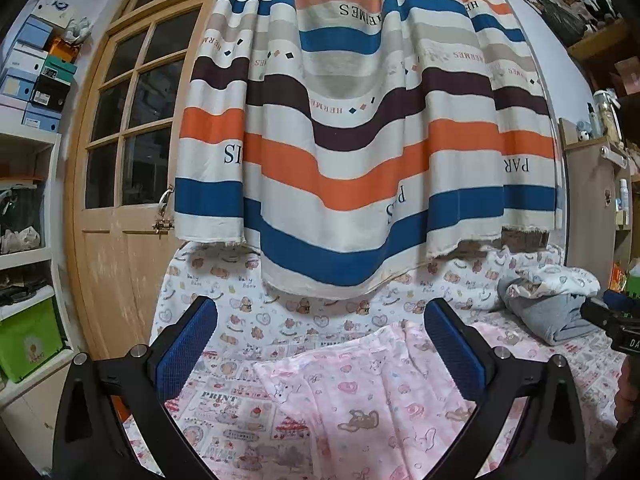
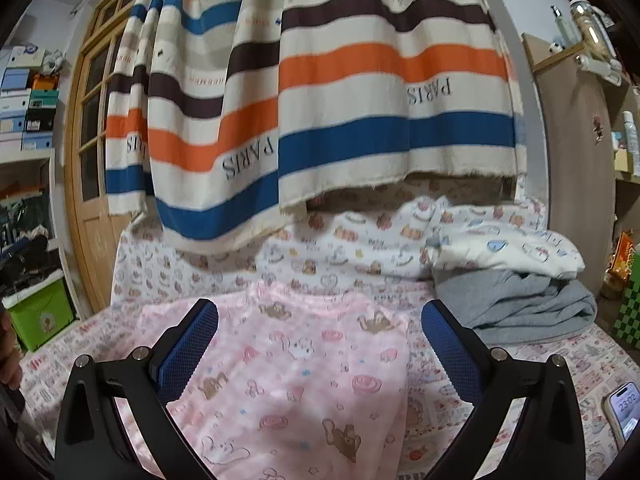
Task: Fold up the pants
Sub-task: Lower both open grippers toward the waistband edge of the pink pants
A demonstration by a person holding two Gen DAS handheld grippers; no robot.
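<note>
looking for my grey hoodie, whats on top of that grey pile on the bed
A folded white printed garment lies on the grey clothing. Whether the grey is a hoodie can't be told; its top is covered.

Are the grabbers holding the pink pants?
No. Both the left gripper and right gripper are open above the pants, gripping nothing.

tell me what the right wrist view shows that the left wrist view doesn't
Only the right wrist view shows the phone lying on the bed at the right edge, and the right tool open over the pink pants. Only the left wrist view shows the door latch and the left tool, also open. Both show the pink pants, the striped curtain, the grey folded garment and the green box.
</note>
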